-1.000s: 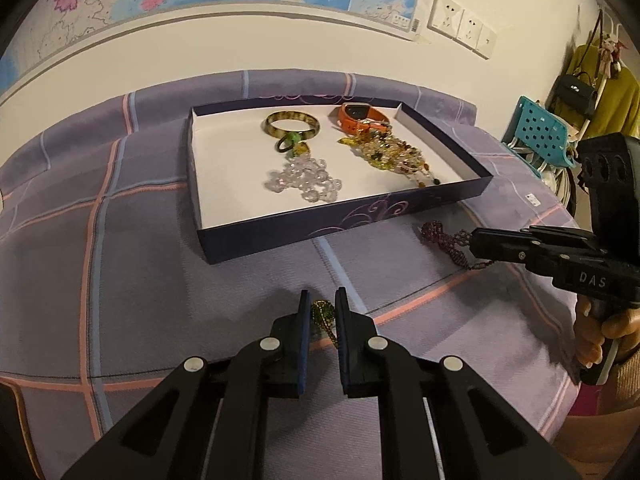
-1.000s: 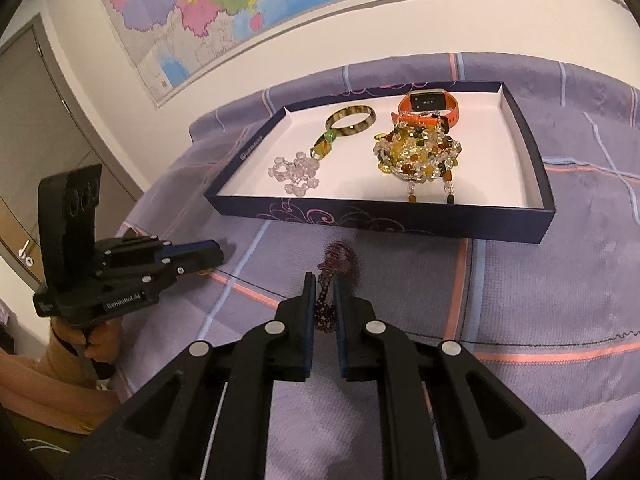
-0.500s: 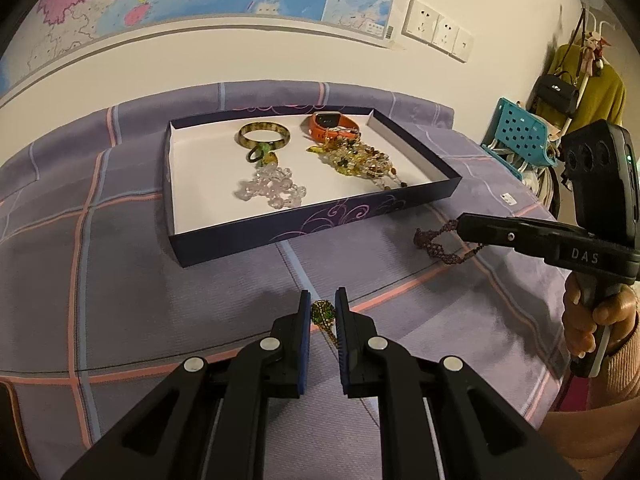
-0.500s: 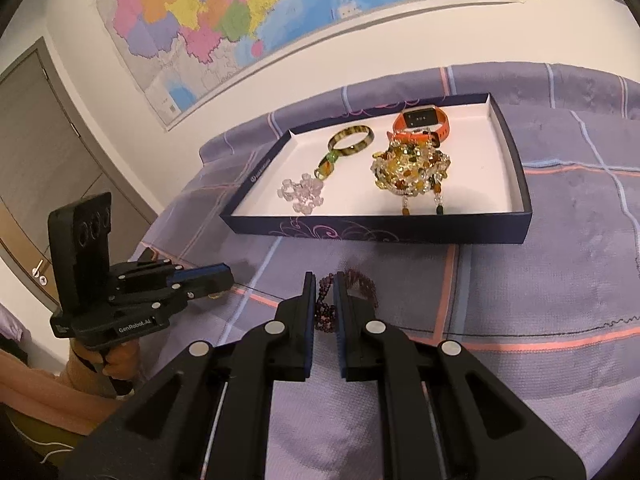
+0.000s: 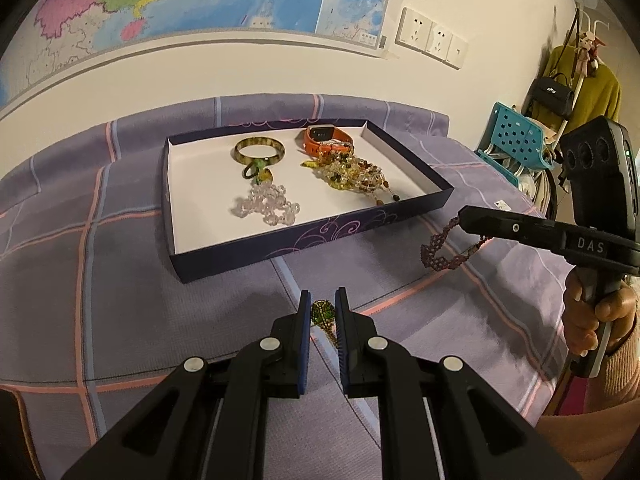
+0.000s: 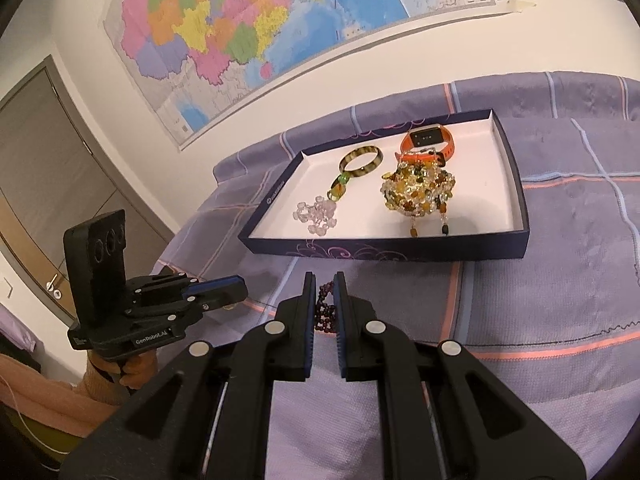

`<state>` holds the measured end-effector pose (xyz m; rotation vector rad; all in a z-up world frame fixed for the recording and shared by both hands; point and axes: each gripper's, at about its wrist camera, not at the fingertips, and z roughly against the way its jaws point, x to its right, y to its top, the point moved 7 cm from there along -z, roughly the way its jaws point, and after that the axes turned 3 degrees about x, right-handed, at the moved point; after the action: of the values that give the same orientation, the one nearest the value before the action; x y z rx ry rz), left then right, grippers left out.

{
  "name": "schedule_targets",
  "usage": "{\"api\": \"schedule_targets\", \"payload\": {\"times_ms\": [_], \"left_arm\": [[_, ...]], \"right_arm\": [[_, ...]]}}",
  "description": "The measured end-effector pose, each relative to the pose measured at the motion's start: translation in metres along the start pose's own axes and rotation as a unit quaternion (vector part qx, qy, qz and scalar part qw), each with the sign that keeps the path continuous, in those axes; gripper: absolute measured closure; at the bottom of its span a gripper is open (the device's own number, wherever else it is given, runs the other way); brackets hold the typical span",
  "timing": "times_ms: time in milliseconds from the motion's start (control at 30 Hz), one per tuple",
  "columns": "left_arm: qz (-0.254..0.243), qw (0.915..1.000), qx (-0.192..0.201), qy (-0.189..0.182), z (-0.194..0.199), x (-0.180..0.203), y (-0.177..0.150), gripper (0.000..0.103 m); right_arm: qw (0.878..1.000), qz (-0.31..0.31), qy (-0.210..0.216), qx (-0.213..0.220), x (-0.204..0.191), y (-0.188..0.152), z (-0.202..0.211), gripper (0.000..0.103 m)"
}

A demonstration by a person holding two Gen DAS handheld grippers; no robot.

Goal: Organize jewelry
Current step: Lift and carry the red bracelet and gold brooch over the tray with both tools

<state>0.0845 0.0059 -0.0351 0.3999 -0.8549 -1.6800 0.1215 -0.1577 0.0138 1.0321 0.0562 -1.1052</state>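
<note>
A dark blue tray (image 5: 304, 236) (image 6: 384, 250) with a white floor sits on the purple bedspread. In it lie a striped bangle (image 5: 259, 149), an orange watch (image 5: 325, 137), a clear bead bracelet (image 5: 267, 207) and a heap of yellow and amber beads (image 5: 352, 172). My left gripper (image 5: 323, 306) is shut on a green and gold necklace (image 5: 323, 312), held above the bedspread in front of the tray. My right gripper (image 6: 323, 290) is shut on a dark purple bead bracelet (image 6: 325, 308), which dangles from its tip in the left wrist view (image 5: 440, 248), right of the tray's front corner.
A map hangs on the wall (image 5: 200, 4) behind the bed, with sockets (image 5: 432, 38) beside it. A teal chair (image 5: 516, 140) and a coat rack with a bag (image 5: 560, 92) stand at the right. A door (image 6: 44, 168) is at the left.
Both grippers have risen and drawn back from the tray. The purple bracelet has come off the bedspread and hangs from my right gripper. The green necklace has stayed in my left gripper.
</note>
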Motion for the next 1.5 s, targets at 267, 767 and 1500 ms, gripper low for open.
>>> {"api": "schedule_targets", "payload": {"times_ms": [267,767,1500], "left_arm": [[-0.007,0.9999,0.008,-0.001,0.002,0.003,0.007,0.093],[-0.016,0.9996,0.023,0.007,0.007,0.006,0.023,0.093],[-0.021,0.9993,0.029,0.010,0.003,0.006,0.038,0.093]], "right_arm": [[1.000,0.002,0.005,0.011,-0.004,0.010,0.006,0.094],[1.000,0.014,0.007,0.025,-0.009,0.024,0.009,0.094],[0.999,0.020,0.009,0.034,-0.012,0.040,0.006,0.094]]}}
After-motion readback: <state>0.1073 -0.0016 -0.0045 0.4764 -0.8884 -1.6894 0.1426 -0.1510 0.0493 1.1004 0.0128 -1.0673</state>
